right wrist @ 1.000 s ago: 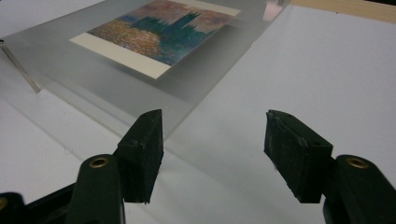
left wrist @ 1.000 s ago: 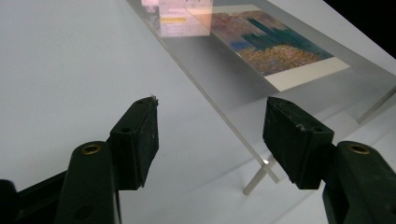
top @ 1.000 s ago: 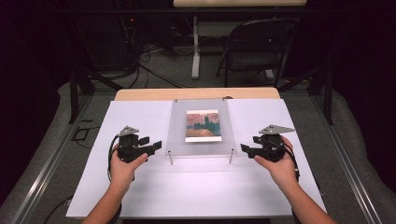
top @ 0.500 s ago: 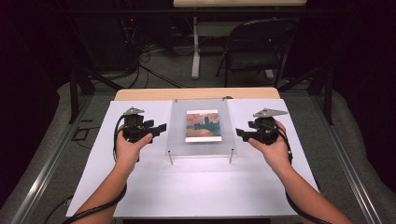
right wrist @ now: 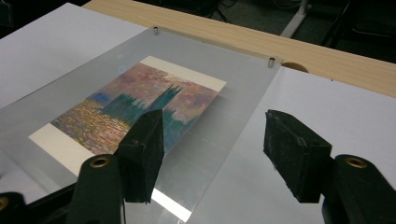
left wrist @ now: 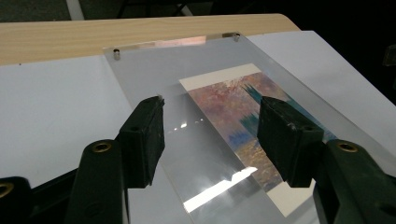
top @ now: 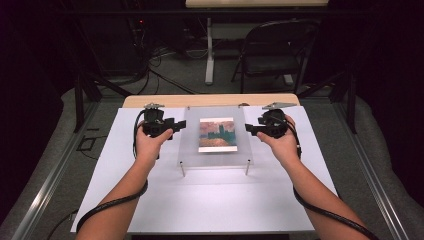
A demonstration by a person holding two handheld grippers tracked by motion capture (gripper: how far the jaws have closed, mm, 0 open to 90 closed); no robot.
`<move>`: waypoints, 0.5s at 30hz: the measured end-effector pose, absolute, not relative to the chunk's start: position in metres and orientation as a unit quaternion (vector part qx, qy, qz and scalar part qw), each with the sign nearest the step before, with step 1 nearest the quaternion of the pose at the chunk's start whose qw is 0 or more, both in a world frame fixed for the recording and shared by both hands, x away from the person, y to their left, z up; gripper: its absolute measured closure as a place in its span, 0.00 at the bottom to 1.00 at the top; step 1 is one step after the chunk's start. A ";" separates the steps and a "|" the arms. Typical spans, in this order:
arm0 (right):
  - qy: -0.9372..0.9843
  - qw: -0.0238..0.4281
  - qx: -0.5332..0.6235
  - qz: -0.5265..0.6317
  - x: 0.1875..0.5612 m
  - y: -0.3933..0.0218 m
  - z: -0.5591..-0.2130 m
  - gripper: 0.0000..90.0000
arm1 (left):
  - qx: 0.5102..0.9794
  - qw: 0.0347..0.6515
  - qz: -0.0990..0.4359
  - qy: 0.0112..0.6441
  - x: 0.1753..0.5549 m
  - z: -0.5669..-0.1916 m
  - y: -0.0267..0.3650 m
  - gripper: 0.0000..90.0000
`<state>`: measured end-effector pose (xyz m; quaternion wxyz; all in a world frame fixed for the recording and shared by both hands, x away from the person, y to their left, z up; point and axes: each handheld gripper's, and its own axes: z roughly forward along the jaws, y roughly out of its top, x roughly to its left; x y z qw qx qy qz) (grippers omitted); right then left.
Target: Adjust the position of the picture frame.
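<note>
the clear acrylic frame with its painted print is lying flat mid-table on the white sheet. the left gripper is hovering at its left edge, jaws wide though just closing a little, nothing clamped. the right gripper is hovering at the right edge, jaws gaping, gripping nothing.

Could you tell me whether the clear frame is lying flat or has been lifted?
Flat: the clear frame lies level on four short pegs above the white sheet.
</note>
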<state>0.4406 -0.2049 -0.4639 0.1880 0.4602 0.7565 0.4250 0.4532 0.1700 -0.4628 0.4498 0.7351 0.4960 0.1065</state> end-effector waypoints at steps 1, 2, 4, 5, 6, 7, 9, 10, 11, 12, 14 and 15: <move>0.757 0.188 0.460 0.425 0.441 -0.205 -0.464 0.42 | 0.735 0.450 0.107 0.496 0.453 -0.463 0.170 0.47; 0.757 0.187 0.461 0.423 0.442 -0.204 -0.465 0.42 | 0.734 0.448 0.110 0.499 0.456 -0.463 0.168 0.47; 0.758 0.186 0.460 0.423 0.447 -0.201 -0.468 0.42 | 0.737 0.445 0.115 0.496 0.461 -0.463 0.166 0.47; 0.758 0.186 0.460 0.423 0.447 -0.201 -0.468 0.42 | 0.737 0.445 0.115 0.496 0.461 -0.463 0.166 0.47; 0.758 0.185 0.461 0.423 0.449 -0.200 -0.469 0.42 | 0.735 0.446 0.120 0.495 0.462 -0.463 0.165 0.47; 0.758 0.184 0.462 0.422 0.450 -0.199 -0.470 0.42 | 0.737 0.445 0.118 0.495 0.463 -0.463 0.165 0.47; 0.758 0.185 0.461 0.422 0.453 -0.198 -0.472 0.42 | 0.735 0.447 0.119 0.496 0.466 -0.465 0.164 0.47; 0.758 0.185 0.462 0.422 0.454 -0.198 -0.473 0.42 | 0.735 0.445 0.120 0.497 0.468 -0.466 0.164 0.47; 0.758 0.183 0.464 0.421 0.457 -0.197 -0.474 0.42 | 0.734 0.444 0.120 0.500 0.469 -0.467 0.163 0.47; 0.758 0.182 0.464 0.421 0.459 -0.197 -0.474 0.42 | 0.732 0.441 0.123 0.504 0.471 -0.469 0.163 0.48; 0.757 0.183 0.464 0.421 0.460 -0.197 -0.475 0.42 | 0.732 0.437 0.125 0.507 0.473 -0.471 0.163 0.48; 0.758 0.181 0.466 0.419 0.461 -0.196 -0.476 0.42 | 0.731 0.437 0.122 0.510 0.475 -0.473 0.163 0.48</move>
